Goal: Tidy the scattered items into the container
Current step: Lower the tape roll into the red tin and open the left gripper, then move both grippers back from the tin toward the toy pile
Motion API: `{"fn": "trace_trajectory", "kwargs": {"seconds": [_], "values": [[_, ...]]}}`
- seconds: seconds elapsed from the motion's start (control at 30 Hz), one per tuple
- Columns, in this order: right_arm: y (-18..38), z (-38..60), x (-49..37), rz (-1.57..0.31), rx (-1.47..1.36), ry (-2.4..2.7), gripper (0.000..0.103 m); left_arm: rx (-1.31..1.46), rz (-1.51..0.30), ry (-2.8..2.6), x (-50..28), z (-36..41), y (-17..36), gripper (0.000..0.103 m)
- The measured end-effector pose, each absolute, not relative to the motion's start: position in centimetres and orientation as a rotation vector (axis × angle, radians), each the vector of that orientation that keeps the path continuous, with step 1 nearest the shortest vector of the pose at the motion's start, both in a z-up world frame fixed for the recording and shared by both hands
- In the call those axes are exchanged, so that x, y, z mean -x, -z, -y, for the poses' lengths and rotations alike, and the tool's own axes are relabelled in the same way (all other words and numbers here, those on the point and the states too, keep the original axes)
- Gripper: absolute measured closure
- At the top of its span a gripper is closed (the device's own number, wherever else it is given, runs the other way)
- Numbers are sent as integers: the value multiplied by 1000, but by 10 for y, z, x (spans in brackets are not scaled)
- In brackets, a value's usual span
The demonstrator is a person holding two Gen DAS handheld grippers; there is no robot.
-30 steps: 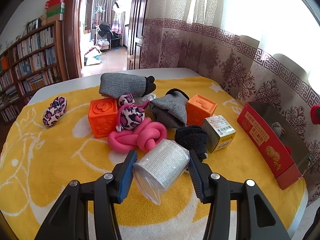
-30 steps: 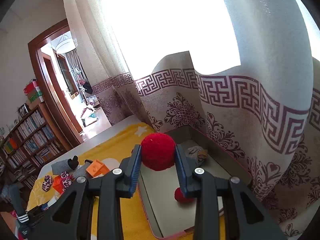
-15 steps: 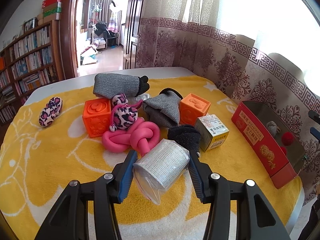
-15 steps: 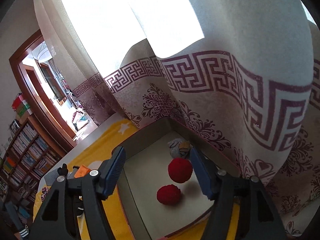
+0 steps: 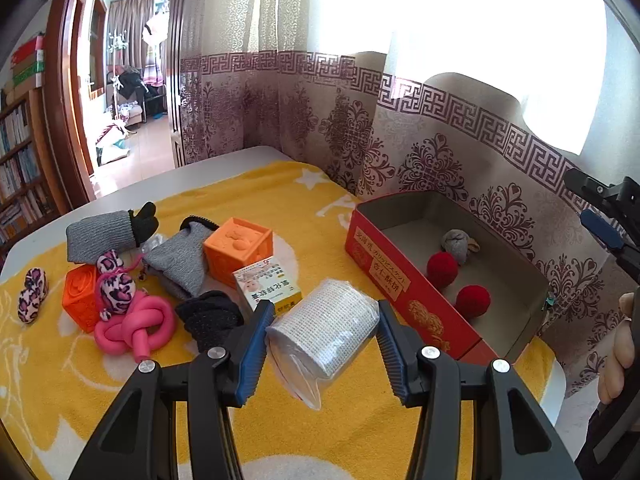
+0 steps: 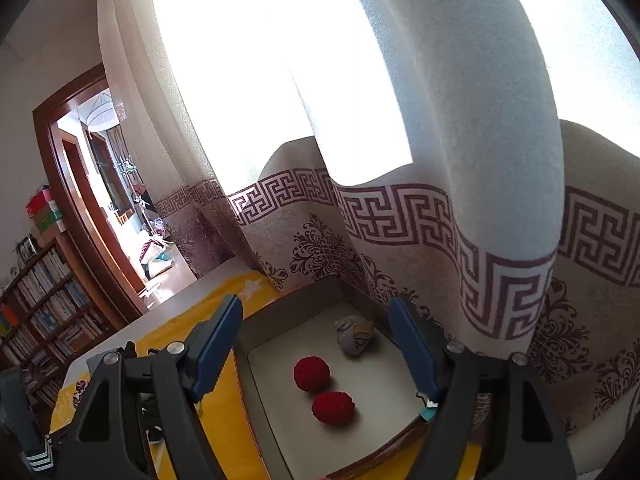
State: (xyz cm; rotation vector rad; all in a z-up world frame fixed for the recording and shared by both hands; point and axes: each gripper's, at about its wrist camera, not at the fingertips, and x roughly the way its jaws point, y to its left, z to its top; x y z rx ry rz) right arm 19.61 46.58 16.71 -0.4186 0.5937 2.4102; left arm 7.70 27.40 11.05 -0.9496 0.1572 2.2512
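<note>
A: Box (image 5: 404, 276)?
B: Red, open, at the cloth's far right. Inside: two red balls (image 5: 441, 270), a grey sock bundle (image 5: 456, 242), all apart.
A: Roll (image 5: 326, 332)?
B: White, in clear wrap, held off the cloth, tilted.
A: Loose items?
B: Two orange cubes (image 5: 238, 251), pink knot (image 5: 134, 326), grey socks (image 5: 176, 264), carton (image 5: 268, 285), clustered left.

A white table (image 5: 224, 162), its bare edge showing at upper left of the left wrist view, carries a yellow towel with white patterns (image 5: 60, 364). On the towel lie two orange embossed cubes (image 5: 239, 251), a pink knotted rope (image 5: 134, 326), grey knitted gloves (image 5: 100, 234) and a small printed carton (image 5: 269, 286) at centre left. At right stands an open red cardboard box (image 5: 384, 276).
</note>
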Motion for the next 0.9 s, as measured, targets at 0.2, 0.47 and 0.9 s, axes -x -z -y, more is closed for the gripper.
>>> {"fn": "trace_trajectory", "kwargs": {"seconds": [0.2,0.47,0.9], "values": [[-171,-473,-203,-572,376,-2366,24,906,-223,-2105,-99,-342,-117,50],[-178,-474,-210,-527,335,-2339,24,838,-294,-1935,-122,-401,-120,22],[-172,-467,-202,-541,371,-2367,23,895,-174,-2058,-94,-349,-116,15]]}}
